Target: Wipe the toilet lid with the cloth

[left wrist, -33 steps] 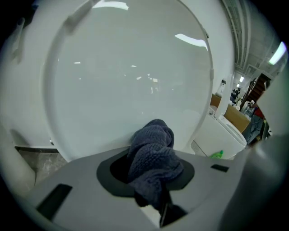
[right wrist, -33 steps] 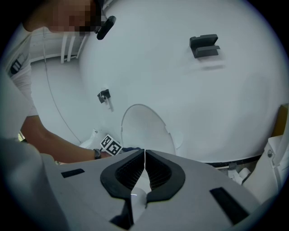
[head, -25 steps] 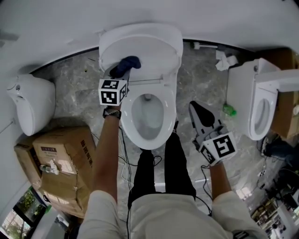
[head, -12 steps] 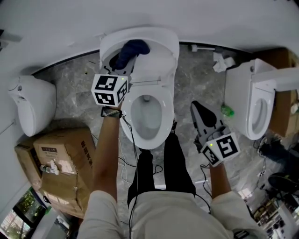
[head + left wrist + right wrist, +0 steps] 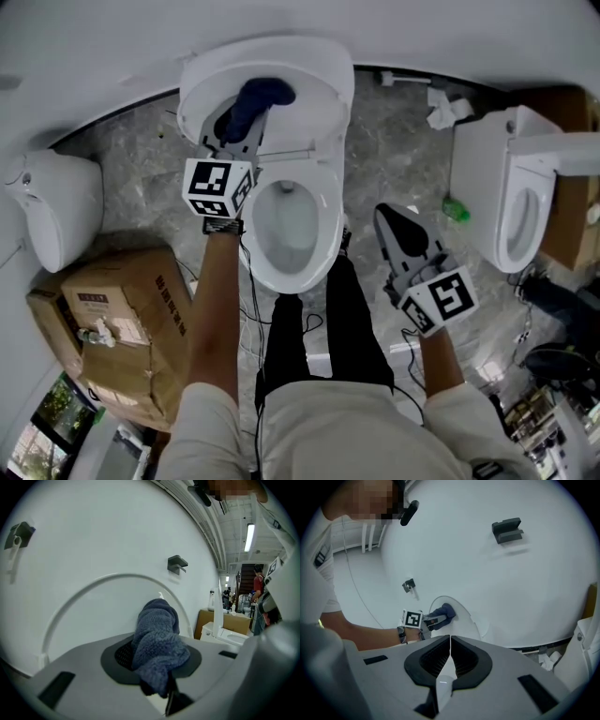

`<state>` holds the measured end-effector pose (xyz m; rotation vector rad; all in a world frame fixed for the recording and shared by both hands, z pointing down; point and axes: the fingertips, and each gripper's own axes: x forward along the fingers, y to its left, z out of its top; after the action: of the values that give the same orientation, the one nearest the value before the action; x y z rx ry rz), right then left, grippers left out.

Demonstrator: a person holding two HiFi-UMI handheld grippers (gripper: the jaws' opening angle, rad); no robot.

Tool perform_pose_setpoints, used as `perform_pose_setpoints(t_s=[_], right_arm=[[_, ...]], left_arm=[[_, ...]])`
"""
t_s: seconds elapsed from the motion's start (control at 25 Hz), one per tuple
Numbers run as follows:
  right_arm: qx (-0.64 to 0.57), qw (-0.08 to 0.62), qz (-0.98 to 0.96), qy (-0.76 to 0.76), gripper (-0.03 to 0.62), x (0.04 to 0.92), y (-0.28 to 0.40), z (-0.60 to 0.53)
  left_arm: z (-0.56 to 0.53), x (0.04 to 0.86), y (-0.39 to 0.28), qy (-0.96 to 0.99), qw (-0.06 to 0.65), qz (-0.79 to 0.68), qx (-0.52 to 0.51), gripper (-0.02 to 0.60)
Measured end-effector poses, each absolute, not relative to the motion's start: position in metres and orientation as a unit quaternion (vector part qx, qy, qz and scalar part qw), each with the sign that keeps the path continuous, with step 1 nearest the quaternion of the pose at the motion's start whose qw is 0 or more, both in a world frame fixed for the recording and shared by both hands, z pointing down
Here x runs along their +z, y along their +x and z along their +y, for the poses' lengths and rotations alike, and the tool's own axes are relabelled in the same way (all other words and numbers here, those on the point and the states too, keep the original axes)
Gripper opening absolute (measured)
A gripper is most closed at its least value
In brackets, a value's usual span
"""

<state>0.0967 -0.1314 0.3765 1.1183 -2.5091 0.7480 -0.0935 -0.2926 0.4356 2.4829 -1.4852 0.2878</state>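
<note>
The white toilet's lid (image 5: pixel 309 75) stands raised behind the open seat (image 5: pixel 291 220). My left gripper (image 5: pixel 236 120) is shut on a dark blue cloth (image 5: pixel 258 98) and presses it against the upper part of the lid's inner face. In the left gripper view the bunched cloth (image 5: pixel 158 639) sticks out from between the jaws against the lid (image 5: pixel 84 616). My right gripper (image 5: pixel 388 217) hovers over the floor to the right of the bowl, shut with nothing in it. The right gripper view shows its jaws (image 5: pixel 450 641) together, and the cloth (image 5: pixel 444 611) on the lid (image 5: pixel 464 623) further off.
A second white toilet (image 5: pixel 520 216) stands at the right and another white fixture (image 5: pixel 56 211) at the left. Cardboard boxes (image 5: pixel 112 319) sit at the lower left. Crumpled paper (image 5: pixel 445 108) and a green object (image 5: pixel 457 210) lie on the grey floor. Cables run by the person's legs.
My left gripper has carried the cloth up the lid, from near the hinge to its upper part. The right gripper has stayed about where it was.
</note>
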Motion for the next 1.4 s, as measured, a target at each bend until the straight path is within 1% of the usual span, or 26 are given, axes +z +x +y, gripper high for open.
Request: perform_pose_setpoints(t_s=[0.12,0.32,0.64,1.08,1.28,1.4], right_arm=[[0.263,0.151,-0.872,0.385,0.029,0.380,0.095,-0.136],[0.260,0.157,-0.873,0.381,0.029,0.387,0.097,-0.144],[0.277,0.171,-0.865,0.381,0.029,0.415,0.107,-0.146],[0.290,0.193,-0.856,0.382,0.030,0.439,0.121,-0.150],[0.296,0.200,-0.852,0.383,0.029,0.447,0.125,-0.145],[0.301,0.202,-0.849,0.384,0.029,0.449,0.126,-0.141]], left_arm=[[-0.287,0.459,-0.094,0.837,0.150,-0.513,0.120,0.110],[-0.273,0.521,-0.100,0.806,0.218,-0.529,0.149,0.110],[-0.249,0.619,-0.104,0.763,0.308,-0.527,0.215,0.110],[-0.229,0.707,-0.089,0.725,0.387,-0.497,0.280,0.110],[-0.220,0.734,-0.065,0.709,0.460,-0.467,0.260,0.110],[-0.220,0.736,-0.061,0.701,0.478,-0.469,0.244,0.109]])
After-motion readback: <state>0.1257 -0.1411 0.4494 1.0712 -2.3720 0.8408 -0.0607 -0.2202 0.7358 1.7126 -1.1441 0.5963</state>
